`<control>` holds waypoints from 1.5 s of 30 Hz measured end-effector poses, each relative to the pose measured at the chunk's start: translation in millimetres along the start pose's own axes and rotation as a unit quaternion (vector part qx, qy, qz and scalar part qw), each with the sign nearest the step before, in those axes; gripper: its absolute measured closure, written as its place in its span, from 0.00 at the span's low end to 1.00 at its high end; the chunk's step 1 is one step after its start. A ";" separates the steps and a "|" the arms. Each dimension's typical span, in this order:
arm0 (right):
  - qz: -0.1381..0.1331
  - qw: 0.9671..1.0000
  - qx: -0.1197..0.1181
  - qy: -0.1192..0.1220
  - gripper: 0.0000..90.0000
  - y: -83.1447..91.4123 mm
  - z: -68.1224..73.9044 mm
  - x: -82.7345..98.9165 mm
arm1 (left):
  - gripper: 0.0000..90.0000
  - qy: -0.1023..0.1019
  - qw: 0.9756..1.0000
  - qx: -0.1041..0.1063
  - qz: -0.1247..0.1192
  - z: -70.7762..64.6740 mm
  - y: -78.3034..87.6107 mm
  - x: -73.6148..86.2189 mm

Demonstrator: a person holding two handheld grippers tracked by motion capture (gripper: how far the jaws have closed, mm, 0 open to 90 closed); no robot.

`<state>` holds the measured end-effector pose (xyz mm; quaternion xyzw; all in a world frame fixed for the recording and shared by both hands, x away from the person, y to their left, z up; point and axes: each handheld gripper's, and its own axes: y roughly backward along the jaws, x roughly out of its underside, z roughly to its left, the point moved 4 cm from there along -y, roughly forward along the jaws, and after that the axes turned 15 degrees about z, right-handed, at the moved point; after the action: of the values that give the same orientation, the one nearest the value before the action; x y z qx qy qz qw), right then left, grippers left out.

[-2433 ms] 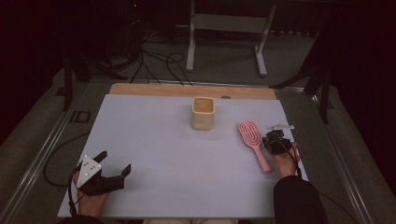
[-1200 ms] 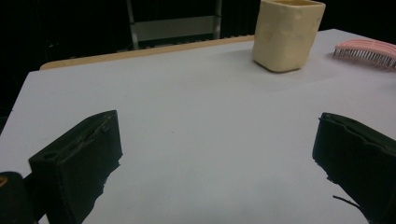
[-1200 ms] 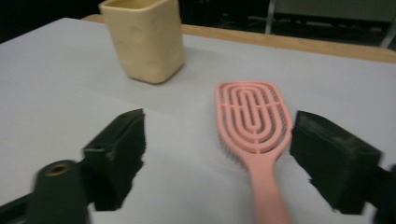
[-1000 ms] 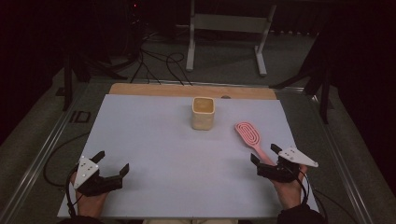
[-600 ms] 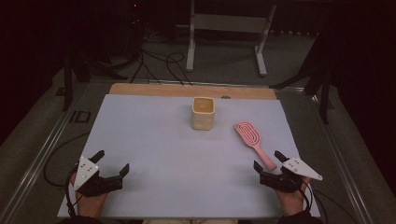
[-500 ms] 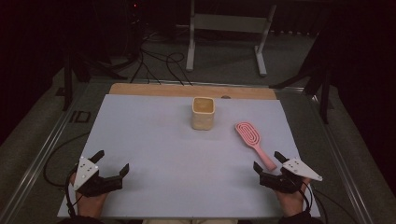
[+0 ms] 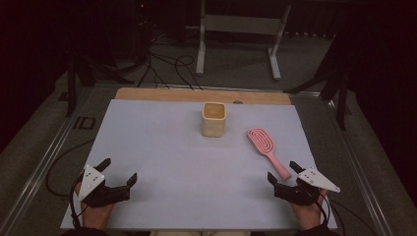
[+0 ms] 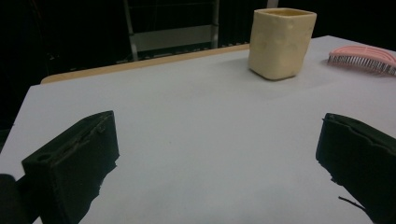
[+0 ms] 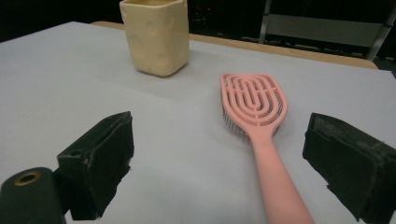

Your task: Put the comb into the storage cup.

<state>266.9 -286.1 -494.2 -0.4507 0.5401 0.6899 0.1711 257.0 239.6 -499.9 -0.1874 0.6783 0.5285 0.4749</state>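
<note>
**Two grippers spread at the near edge, cup and brush on the table**

A pale table [image 7: 162, 147] is seen from above, with a strip of bare wood [image 7: 196, 95] along its far edge. A cream, square-sided cup [image 7: 214, 119] stands upright near the middle of the far half. To its right a pink hairbrush [image 7: 266, 150] lies flat with its bristles down, its head pointed toward the far side and its handle running toward the near right corner. Cup and brush are near each other but apart.

The left gripper [image 7: 118, 176] is held low at the near left corner by a hand [image 7: 93, 214] — its jaws are spread wide with nothing between them. In the left gripper view the same two black jaws frame bare table surface, and the cup [image 8: 281, 43] is seen farther off to the upper right, with the head of the brush [image 8: 366, 58] at the right edge beyond it.

The right gripper [image 7: 284, 173] is held at the near right corner by the other hand [image 7: 307, 214], its jaws likewise spread and pinching nothing. The end of the brush handle lies just beside it, between the two open jaws. In the right gripper view the handle [image 9: 280, 182] runs up between the jaws without touching either, and the cup [image 9: 155, 35] stands beyond on the left.

Behind the table a dark floor is seen, with cables [image 7: 169, 66] and a grey metal stand [image 7: 241, 34].
</note>
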 end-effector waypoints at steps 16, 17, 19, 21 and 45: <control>0.019 1.000 -0.012 -0.012 0.09 -1.4 -4.4 -6.2 | 0.00 0.002 1.000 -0.003 0.013 -0.9 -5.8 3.4; 0.024 1.000 -0.013 -0.012 0.09 -2.3 -4.1 -7.3 | 0.00 0.002 1.000 -0.005 0.017 -0.4 -7.0 4.2; 0.036 0.999 -0.013 -0.010 0.09 -3.9 -3.5 -10.2 | 0.00 0.004 1.000 -0.006 0.018 0.1 -7.9 4.8; 0.042 0.999 -0.015 -0.010 0.09 -4.1 -2.8 -12.9 | 0.00 0.005 1.000 -0.007 0.018 0.7 -7.7 4.9; 0.080 0.996 0.003 0.028 0.09 -0.8 -11.1 -55.0 | 0.00 0.004 1.000 -0.010 0.020 -0.4 -8.9 5.7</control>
<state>301.8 -282.0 -450.4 -0.4251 0.5811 0.6864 0.1018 260.8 237.3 -509.5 -0.1805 0.6787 0.5440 0.4591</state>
